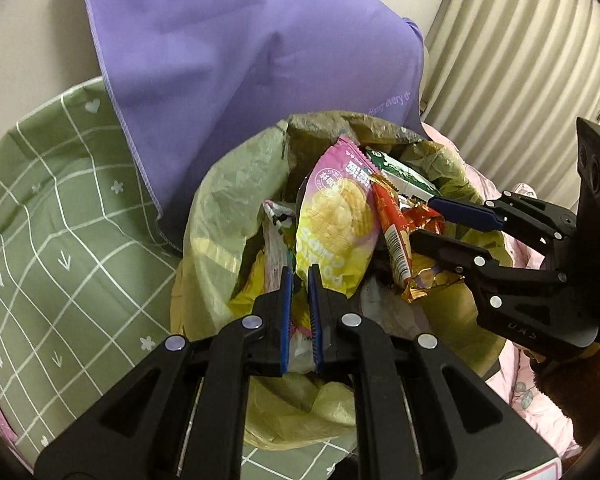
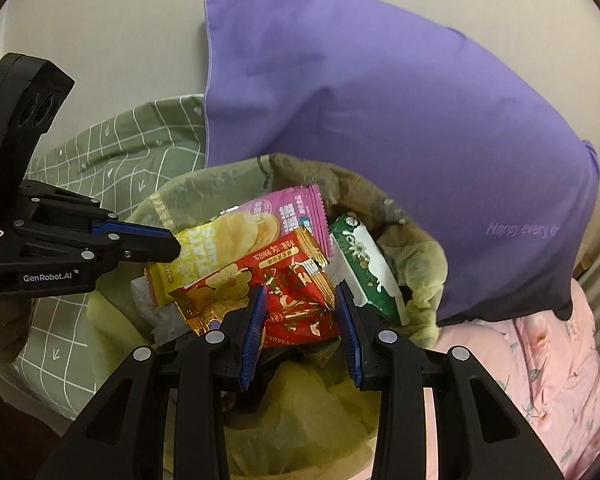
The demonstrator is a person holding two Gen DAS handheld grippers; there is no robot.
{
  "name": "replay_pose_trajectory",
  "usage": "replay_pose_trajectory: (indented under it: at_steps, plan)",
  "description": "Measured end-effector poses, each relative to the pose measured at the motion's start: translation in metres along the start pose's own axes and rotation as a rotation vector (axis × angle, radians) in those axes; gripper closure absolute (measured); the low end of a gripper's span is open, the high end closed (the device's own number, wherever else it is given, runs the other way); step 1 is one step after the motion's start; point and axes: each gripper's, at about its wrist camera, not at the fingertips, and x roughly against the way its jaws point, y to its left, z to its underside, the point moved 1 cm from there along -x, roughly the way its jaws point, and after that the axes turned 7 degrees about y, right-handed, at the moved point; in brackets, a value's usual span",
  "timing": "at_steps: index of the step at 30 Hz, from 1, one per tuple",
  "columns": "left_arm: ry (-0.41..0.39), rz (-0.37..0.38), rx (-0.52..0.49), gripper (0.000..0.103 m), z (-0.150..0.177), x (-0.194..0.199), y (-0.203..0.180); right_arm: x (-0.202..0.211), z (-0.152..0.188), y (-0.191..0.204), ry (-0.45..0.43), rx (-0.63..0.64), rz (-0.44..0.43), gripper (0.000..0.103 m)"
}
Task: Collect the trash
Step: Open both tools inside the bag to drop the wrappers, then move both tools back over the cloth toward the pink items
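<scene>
Fingers of the left gripper (image 1: 300, 280) pinch the chip packet (image 1: 334, 216) at frame centre, while the right gripper (image 2: 300, 304) clamps the red wrapper (image 2: 284, 280). Both hang over the yellow trash bag (image 1: 220, 208), already holding wrappers. Only release seems left; stray litter elsewhere cannot be told.

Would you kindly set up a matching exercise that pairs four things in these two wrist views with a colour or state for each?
Things:
1. chip packet
2. red wrapper
3. left gripper
4. pillow

Colours or states:
A. purple, leaning behind the bag
B. pink and yellow, with potato chips pictured
C. between the right gripper's blue pads
D. jaws nearly closed on the chip packet's edge

Right pairs: 1-B, 2-C, 3-D, 4-A. All the wrappers sit at the mouth of the yellow-green trash bag.
</scene>
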Motion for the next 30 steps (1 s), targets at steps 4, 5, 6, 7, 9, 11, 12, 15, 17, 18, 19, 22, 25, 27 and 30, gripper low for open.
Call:
replay_pose_trajectory:
  at_steps: [4,5,6,7,9,11,12,15,17,18,19,22,25,27,30]
  plan:
    - [0.003,0.027,0.005,0.095,0.003,0.001,0.003,0.004,0.009,0.0,0.002,-0.018,-0.01,0.069]
    - [0.004,0.028,0.007,0.095,0.003,0.0,0.004,0.006,0.01,0.0,-0.002,-0.026,-0.011,0.069]
    - [0.004,0.032,0.011,0.095,0.003,0.001,0.006,0.007,0.01,0.0,-0.007,-0.034,-0.011,0.069]
    - [0.002,0.039,0.019,0.095,0.003,0.002,0.008,0.008,0.01,-0.001,-0.01,-0.041,-0.01,0.069]
    - [-0.006,0.057,0.041,0.091,0.001,0.005,0.011,0.011,0.011,-0.002,-0.012,-0.057,-0.01,0.066]
    - [-0.023,0.064,0.052,0.084,-0.001,0.011,0.013,0.014,0.012,0.0,-0.013,-0.059,0.011,0.06]
    - [-0.033,0.063,0.055,0.081,-0.001,0.014,0.014,0.016,0.012,0.0,-0.015,-0.057,0.015,0.058]
    - [-0.059,0.065,0.061,0.076,-0.002,0.026,0.016,0.02,0.014,0.003,-0.02,-0.059,0.02,0.054]
    - [-0.074,0.058,0.068,0.072,-0.002,0.034,0.019,0.024,0.015,0.003,-0.026,-0.071,0.015,0.051]
    - [-0.08,0.054,0.072,0.072,-0.001,0.038,0.02,0.027,0.015,0.004,-0.031,-0.08,0.013,0.051]
    - [-0.087,0.051,0.077,0.071,0.001,0.043,0.021,0.029,0.016,0.004,-0.037,-0.087,0.013,0.051]
    - [-0.118,0.034,0.105,0.064,0.01,0.06,0.029,0.039,0.016,0.004,-0.066,-0.124,0.007,0.05]
    - [-0.153,0.008,0.138,0.06,0.023,0.077,0.039,0.05,0.014,0.002,-0.107,-0.172,-0.014,0.048]
    - [-0.182,-0.029,0.162,0.057,0.032,0.09,0.048,0.057,0.01,0.005,-0.134,-0.197,-0.038,0.048]
    - [-0.218,-0.092,0.205,0.053,0.048,0.109,0.065,0.064,0.003,0.015,-0.16,-0.199,-0.054,0.048]
